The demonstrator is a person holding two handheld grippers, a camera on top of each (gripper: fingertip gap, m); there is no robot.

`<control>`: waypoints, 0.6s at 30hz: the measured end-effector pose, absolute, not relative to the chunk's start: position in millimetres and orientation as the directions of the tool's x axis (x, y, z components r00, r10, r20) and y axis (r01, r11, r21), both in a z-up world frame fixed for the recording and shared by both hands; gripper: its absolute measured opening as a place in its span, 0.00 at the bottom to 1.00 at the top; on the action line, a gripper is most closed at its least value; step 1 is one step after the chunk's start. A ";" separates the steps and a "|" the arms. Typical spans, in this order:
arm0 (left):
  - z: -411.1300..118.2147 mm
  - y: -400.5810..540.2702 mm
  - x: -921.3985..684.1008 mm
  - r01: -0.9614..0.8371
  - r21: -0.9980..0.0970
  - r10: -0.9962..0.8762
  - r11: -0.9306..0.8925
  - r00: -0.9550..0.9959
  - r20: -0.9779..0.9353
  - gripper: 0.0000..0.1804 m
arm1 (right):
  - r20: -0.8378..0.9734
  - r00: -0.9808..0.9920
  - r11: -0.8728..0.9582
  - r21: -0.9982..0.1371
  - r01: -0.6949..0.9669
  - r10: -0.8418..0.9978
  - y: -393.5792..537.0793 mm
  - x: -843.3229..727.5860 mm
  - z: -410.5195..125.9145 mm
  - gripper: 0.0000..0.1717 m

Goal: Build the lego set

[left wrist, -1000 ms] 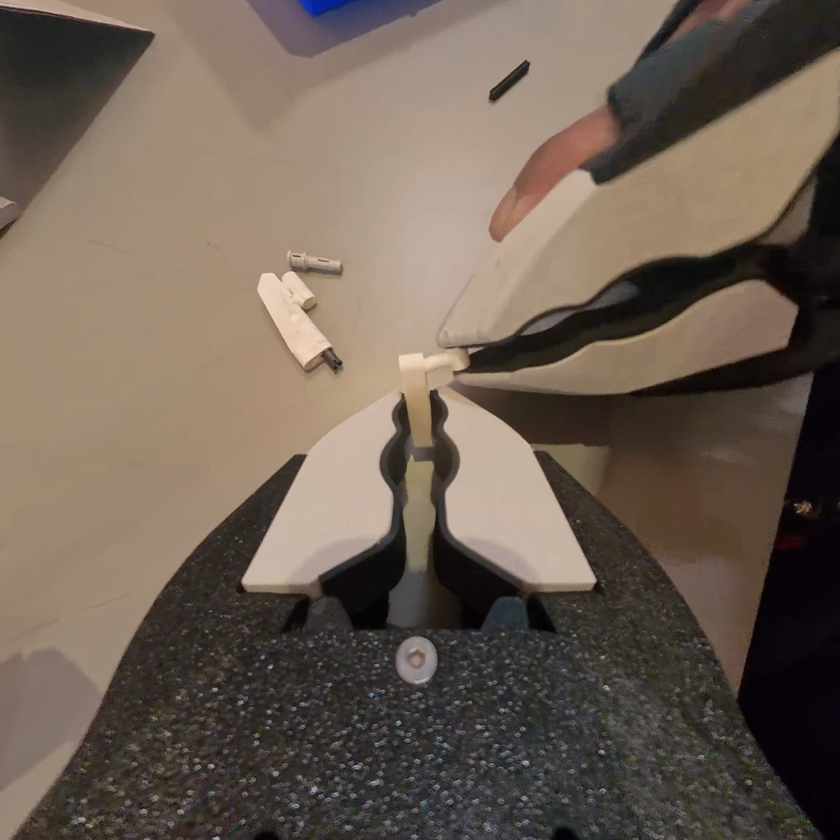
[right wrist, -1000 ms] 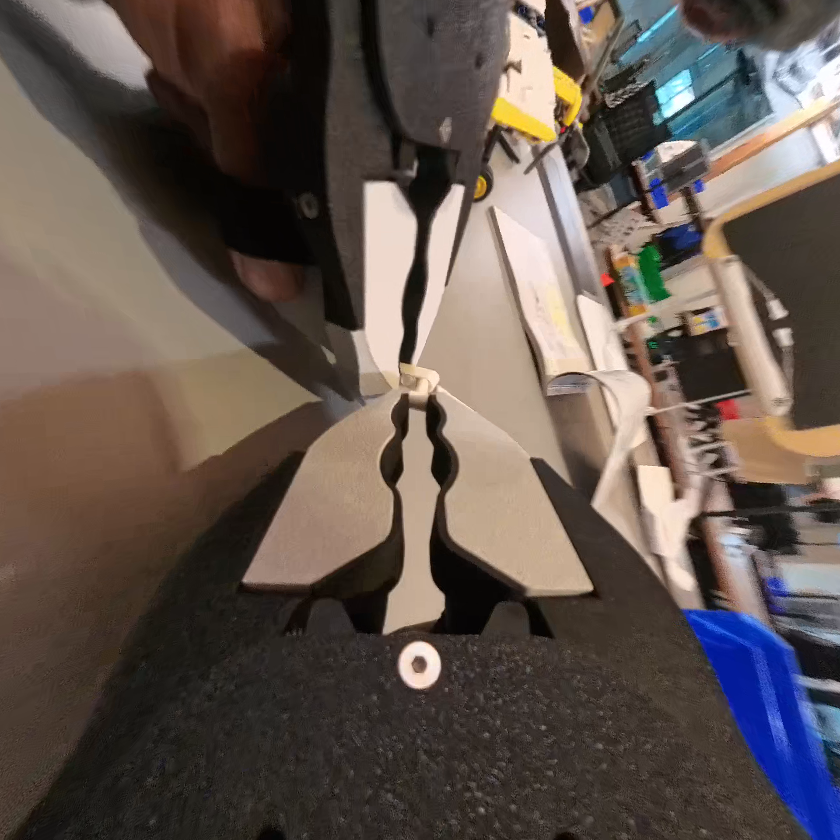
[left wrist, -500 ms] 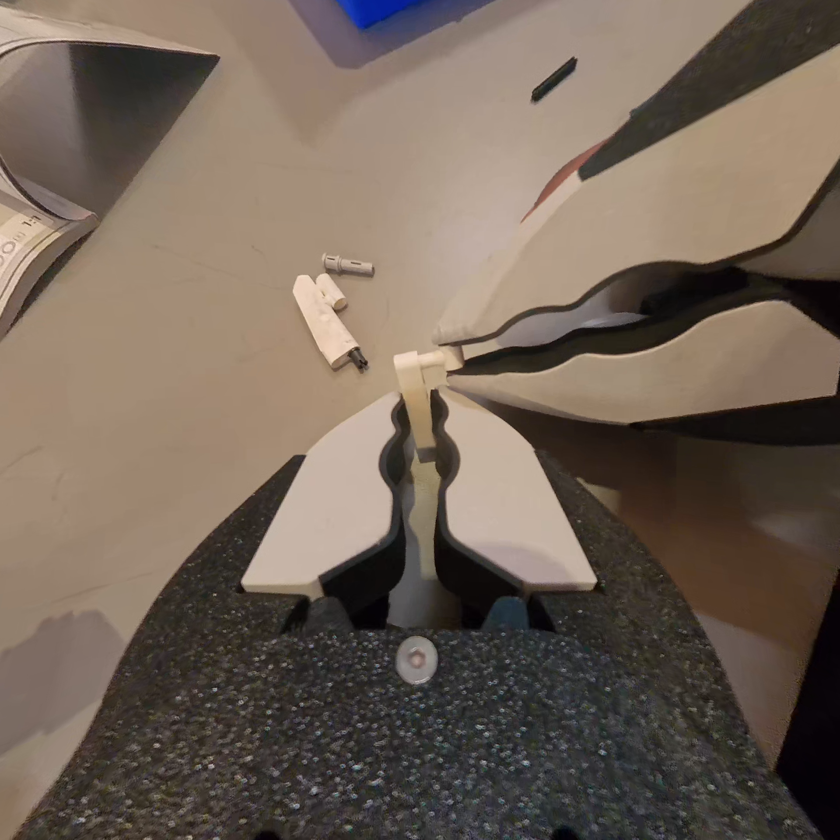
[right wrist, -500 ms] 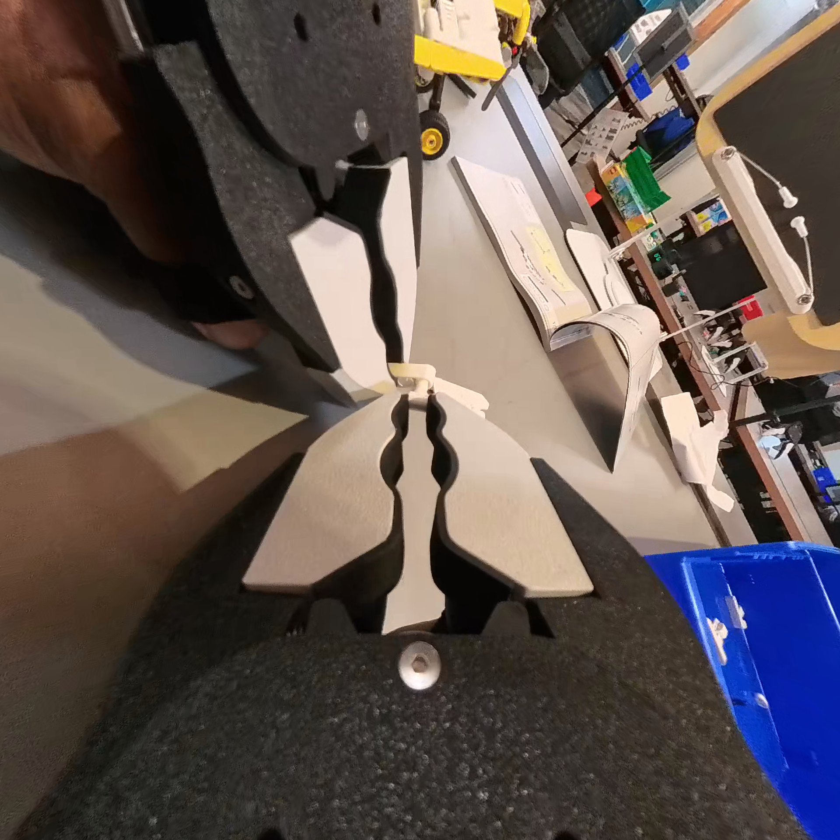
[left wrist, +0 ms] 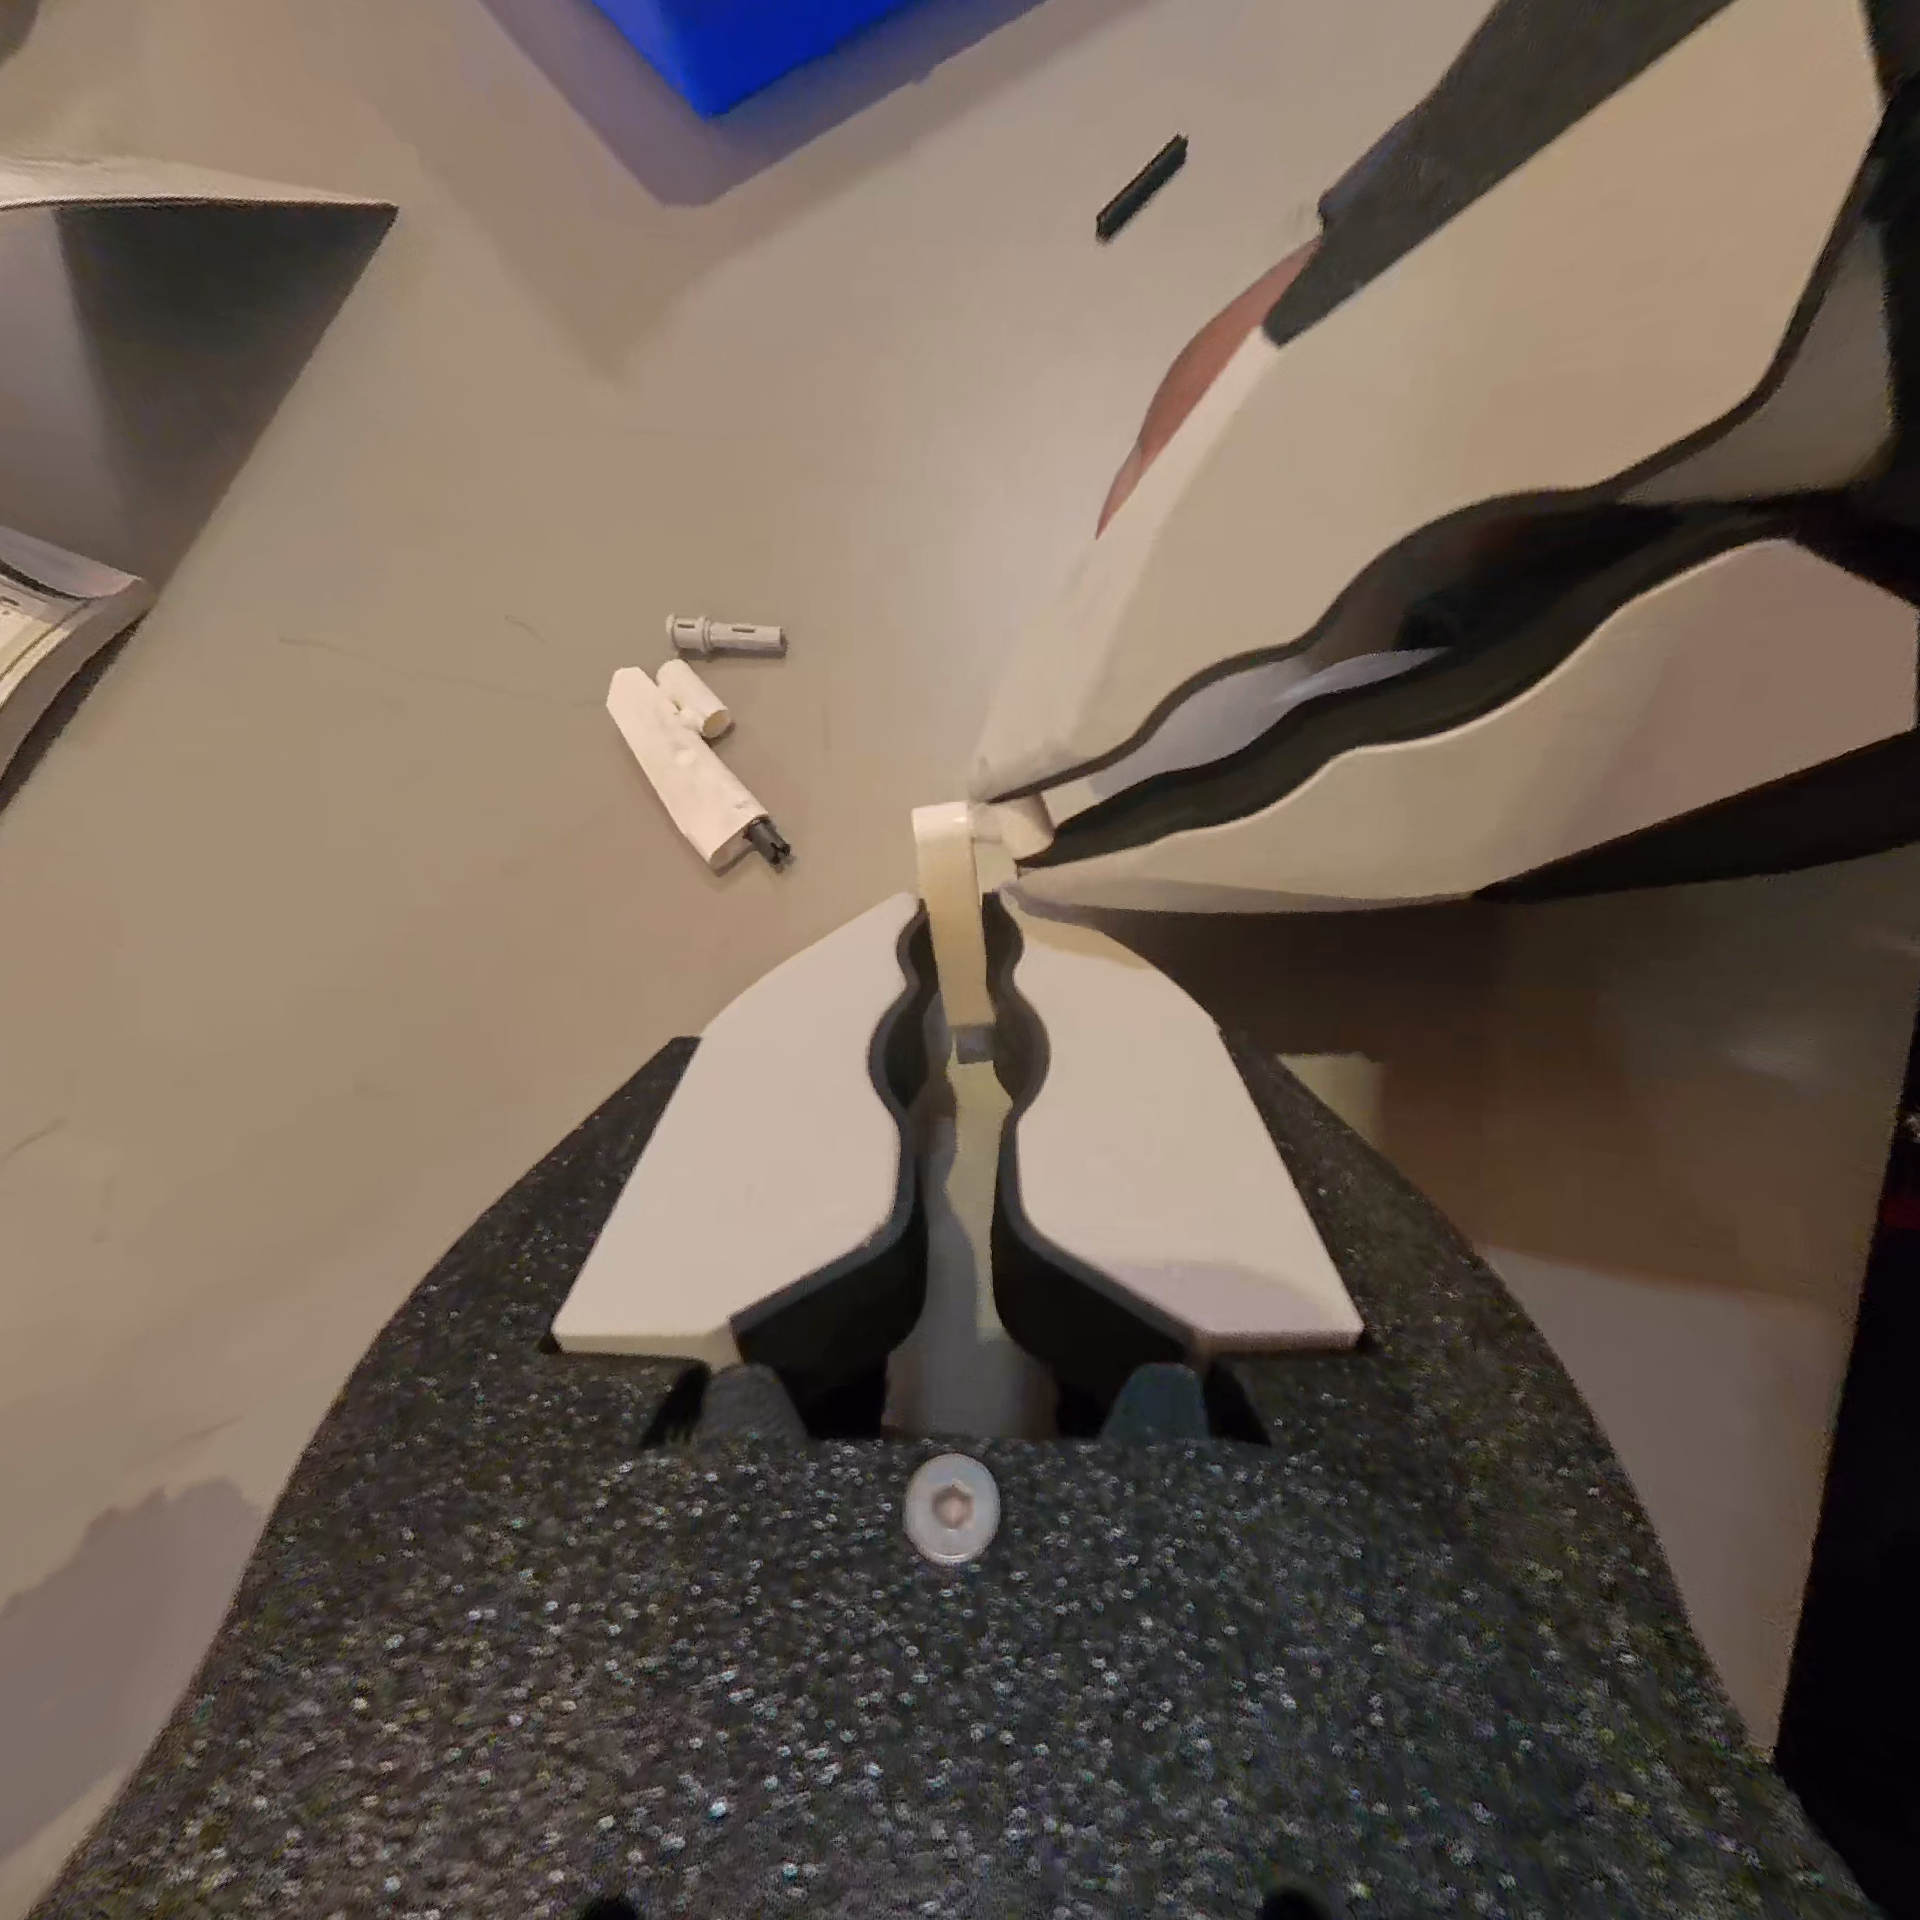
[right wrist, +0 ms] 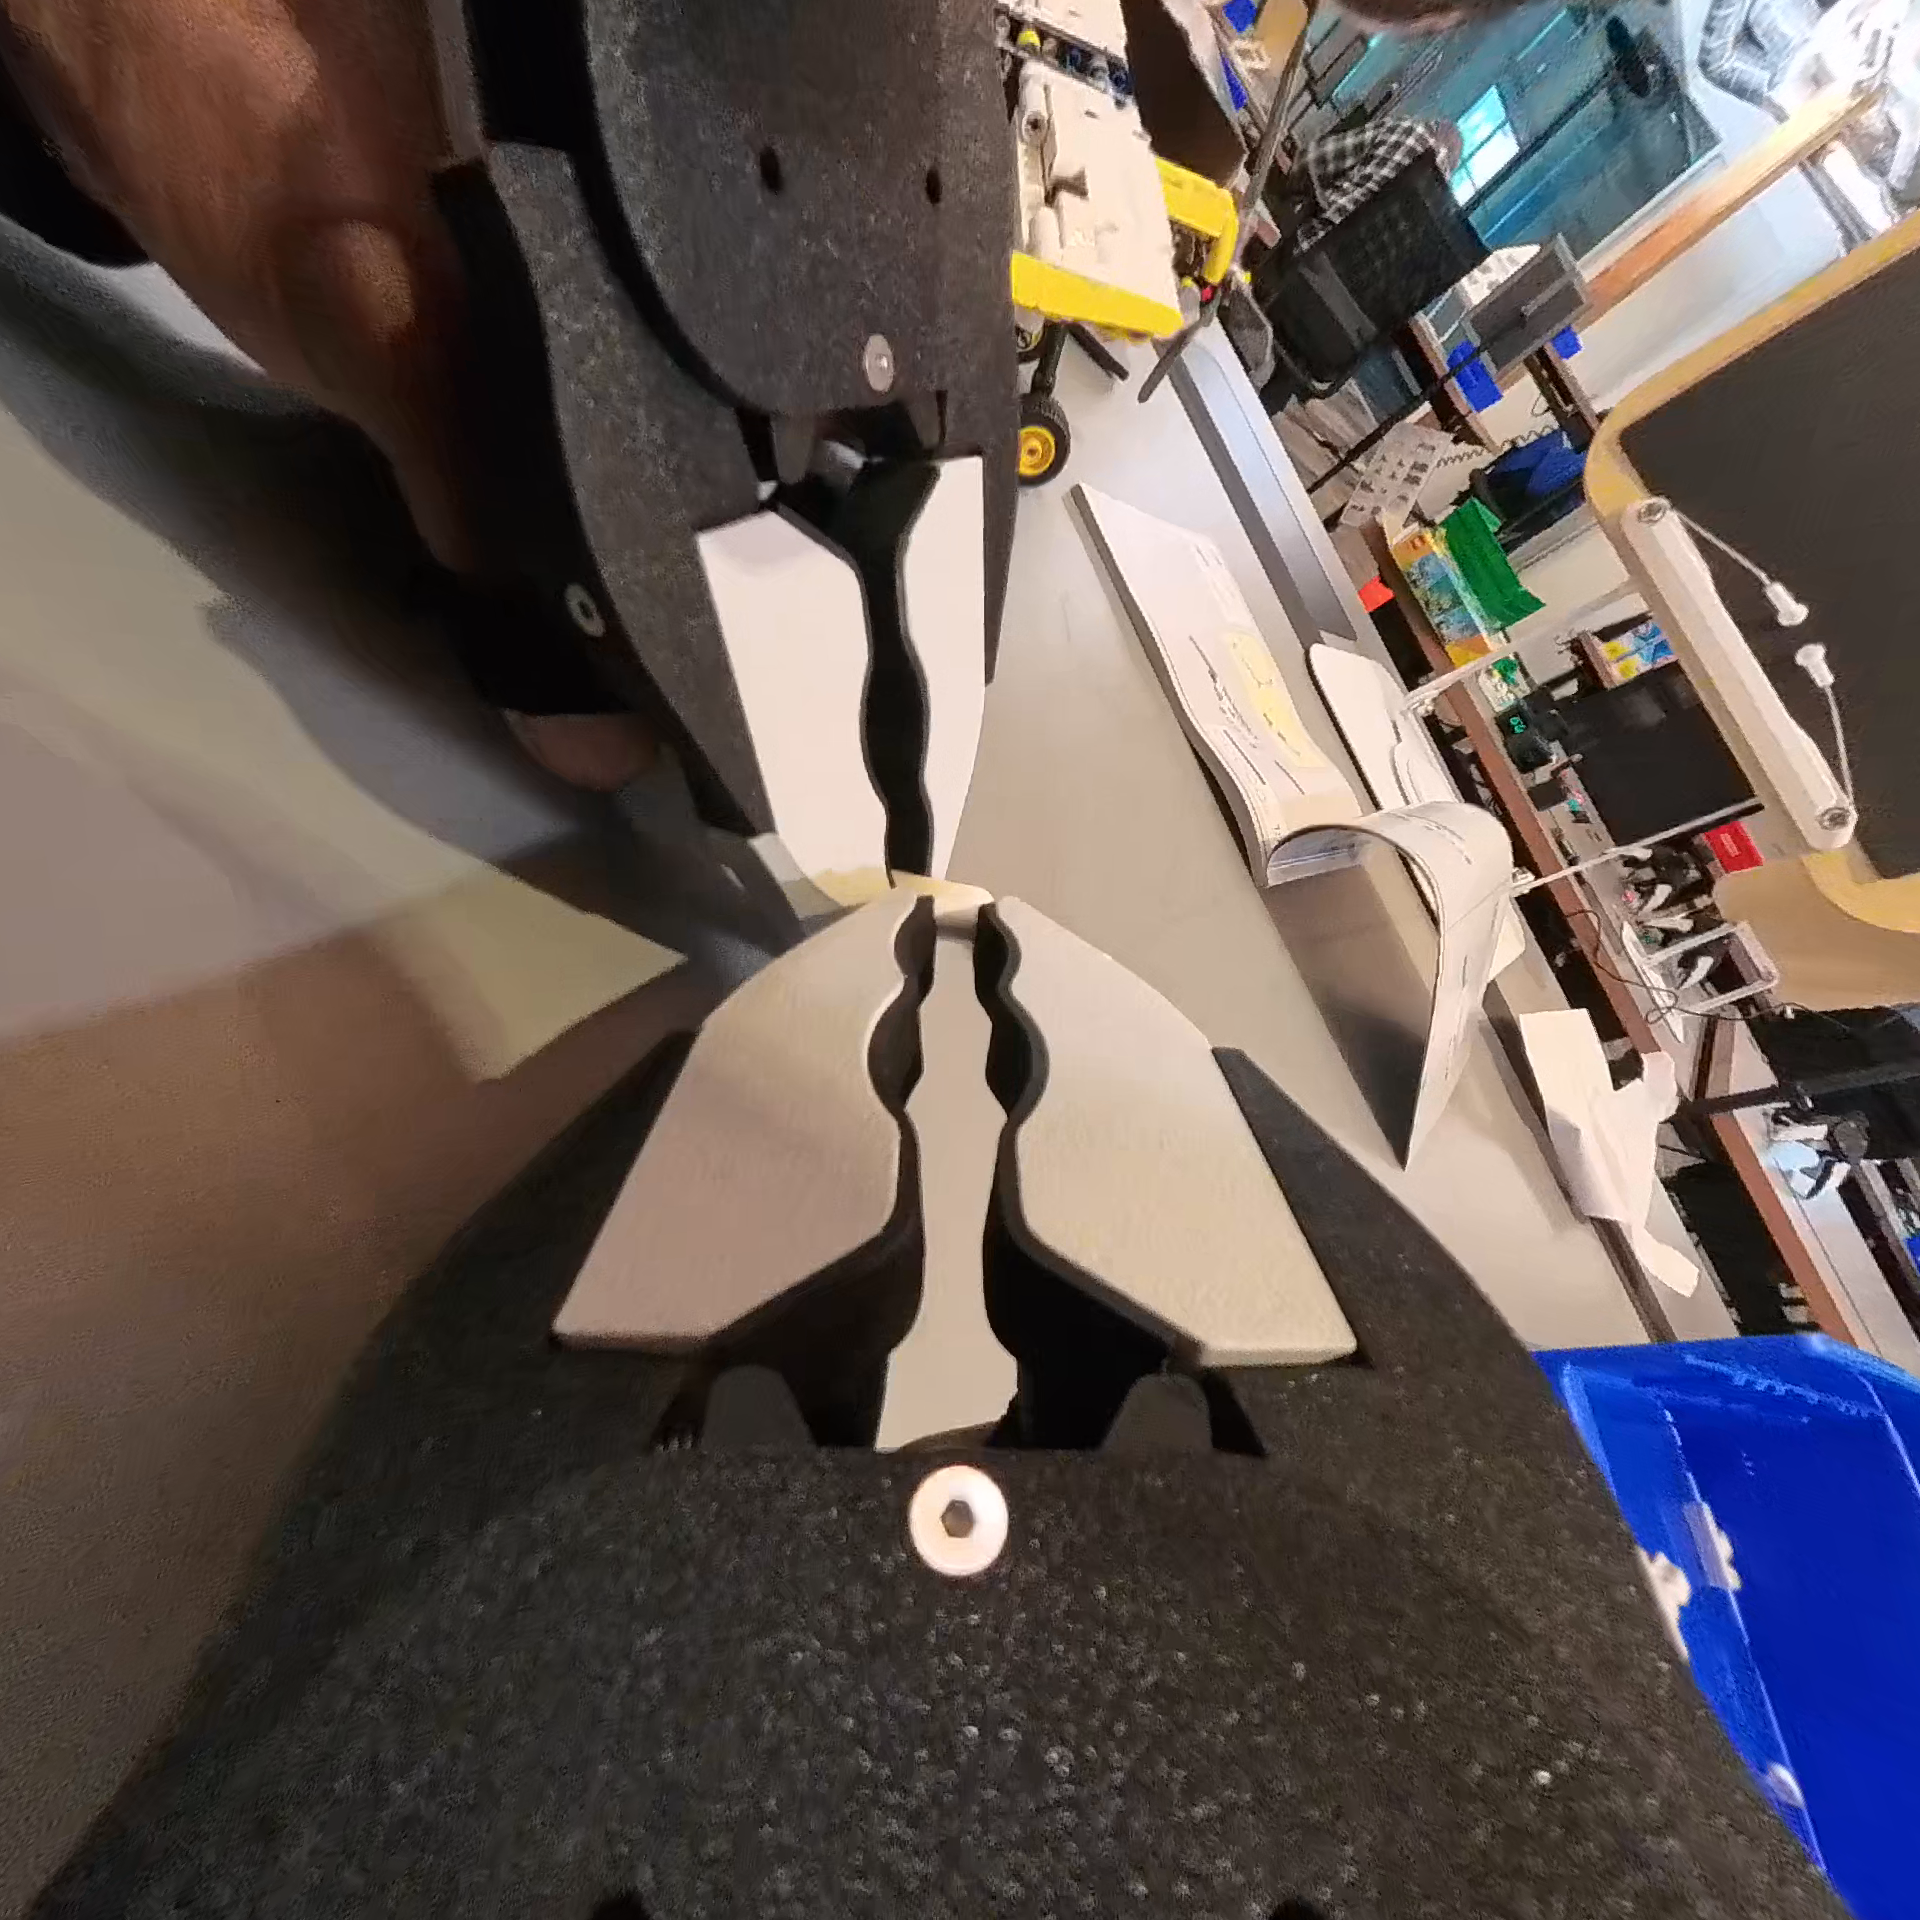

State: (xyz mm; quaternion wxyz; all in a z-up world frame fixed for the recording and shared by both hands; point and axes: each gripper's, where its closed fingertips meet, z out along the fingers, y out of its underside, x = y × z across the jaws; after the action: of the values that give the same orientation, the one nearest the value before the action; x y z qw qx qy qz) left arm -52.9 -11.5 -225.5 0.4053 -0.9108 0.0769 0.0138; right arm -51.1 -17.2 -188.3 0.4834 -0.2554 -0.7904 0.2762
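My left gripper (left wrist: 961,904) is shut on a slim cream beam (left wrist: 951,935) that stands upright between its pads and sticks out past the fingertips. A short cream peg (left wrist: 1023,821) juts sideways from the beam's top end. My right gripper (left wrist: 1013,847) comes in from the right, and its fingertips are shut on that peg. In the right wrist view my right gripper (right wrist: 956,912) pinches the cream piece (right wrist: 951,896) at its very tips. The left gripper (right wrist: 909,862) meets it from above, tip to tip. Both are held above the grey table (left wrist: 416,935).
On the table to the left lie a white part with a black pin (left wrist: 681,769) and a grey pin (left wrist: 722,636). A small black bar (left wrist: 1141,200) and a blue bin (left wrist: 790,42) lie farther back. An open booklet (right wrist: 1247,707) and a yellow wheeled model (right wrist: 1101,281) lie beyond. Both grippers' tips are close together, under 4 cm apart. Between my left fingertips and the small black bar (left wrist: 1141,200) there is roughly 15 centimeters.
Both grippers stay shut on the joined cream pieces. The pair has shifted and turned a little over the table, and the left gripper has swung more upright in the right wrist view.
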 end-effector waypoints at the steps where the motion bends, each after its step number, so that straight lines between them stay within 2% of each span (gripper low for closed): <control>1: -225.1 -11.2 -52.7 -0.152 -0.739 -0.129 -0.657 0.988 -0.088 0.05 | 0.621 -0.403 0.715 -0.685 0.137 0.672 -16.8 -50.9 -188.6 0.04; 18: -220.5 -12.4 -56.0 -0.068 -0.767 -0.096 -0.638 0.995 -0.008 0.05 | 0.592 -0.405 0.688 -0.711 0.145 0.697 -14.3 -52.5 -190.1 0.05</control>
State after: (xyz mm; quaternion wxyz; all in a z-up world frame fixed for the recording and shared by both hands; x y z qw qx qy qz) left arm -56.0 -12.4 -220.5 0.4232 -0.9047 0.0451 -0.0166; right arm -52.5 -14.3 -190.1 0.4754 -0.2677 -0.7861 0.2906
